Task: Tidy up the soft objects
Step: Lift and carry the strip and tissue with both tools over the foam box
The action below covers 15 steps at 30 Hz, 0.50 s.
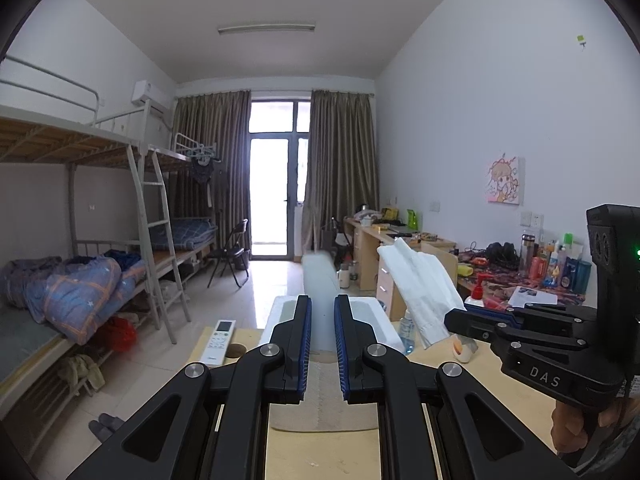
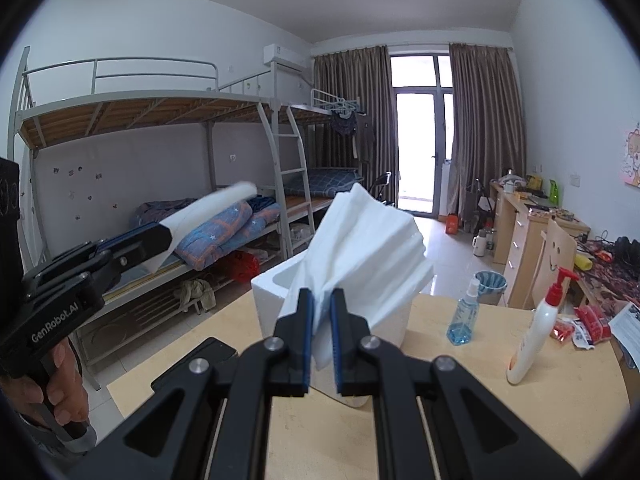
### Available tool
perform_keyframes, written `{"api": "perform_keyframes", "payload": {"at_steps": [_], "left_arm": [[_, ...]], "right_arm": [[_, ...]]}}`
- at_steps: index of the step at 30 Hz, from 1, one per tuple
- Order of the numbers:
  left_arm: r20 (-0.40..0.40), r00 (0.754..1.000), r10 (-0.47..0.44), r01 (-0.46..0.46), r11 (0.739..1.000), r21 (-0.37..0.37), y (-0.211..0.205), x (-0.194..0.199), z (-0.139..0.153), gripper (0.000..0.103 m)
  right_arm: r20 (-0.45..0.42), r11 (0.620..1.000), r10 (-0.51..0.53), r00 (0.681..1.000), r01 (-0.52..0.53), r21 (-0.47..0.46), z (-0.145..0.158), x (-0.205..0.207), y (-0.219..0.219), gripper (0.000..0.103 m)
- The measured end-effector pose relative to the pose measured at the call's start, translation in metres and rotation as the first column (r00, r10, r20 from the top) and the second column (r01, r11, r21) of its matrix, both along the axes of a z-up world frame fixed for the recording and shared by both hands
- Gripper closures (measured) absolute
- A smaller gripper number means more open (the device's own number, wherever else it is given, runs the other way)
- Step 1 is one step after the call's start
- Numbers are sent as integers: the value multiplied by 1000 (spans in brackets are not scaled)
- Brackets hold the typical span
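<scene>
Left wrist view: left gripper (image 1: 322, 344) jaws stand narrow on a thin white sheet seen edge-on, a remote (image 1: 218, 342) beside the foam box (image 1: 366, 320); right wrist view: right gripper (image 2: 321, 336) jaws pinch the bunched white cloth (image 2: 360, 240) above the box, with spray bottle (image 2: 464, 314) and lotion bottle (image 2: 534, 328) on the table (image 2: 480, 400).

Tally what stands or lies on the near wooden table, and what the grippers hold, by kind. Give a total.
White cloths held in the grippers: 2
Foam box: 1
Bottles: 2, a blue spray bottle and a white pump bottle
Remote control: 1
Phone: 1
Total: 7
</scene>
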<state>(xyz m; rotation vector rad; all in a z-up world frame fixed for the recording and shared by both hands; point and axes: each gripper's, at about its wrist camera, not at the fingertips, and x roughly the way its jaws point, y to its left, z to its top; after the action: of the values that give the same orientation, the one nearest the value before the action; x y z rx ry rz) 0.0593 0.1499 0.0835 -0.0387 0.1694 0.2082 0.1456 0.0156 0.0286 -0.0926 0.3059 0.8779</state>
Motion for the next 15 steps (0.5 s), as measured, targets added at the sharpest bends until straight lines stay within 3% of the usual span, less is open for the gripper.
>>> {"api": "perform_keyframes", "payload": {"at_steps": [15], "left_arm": [[-32, 999, 11, -11, 1000, -17, 20, 35, -7, 90]], "right_arm": [[-2, 999, -5, 1000, 5, -35, -6, 21, 26, 92]]}}
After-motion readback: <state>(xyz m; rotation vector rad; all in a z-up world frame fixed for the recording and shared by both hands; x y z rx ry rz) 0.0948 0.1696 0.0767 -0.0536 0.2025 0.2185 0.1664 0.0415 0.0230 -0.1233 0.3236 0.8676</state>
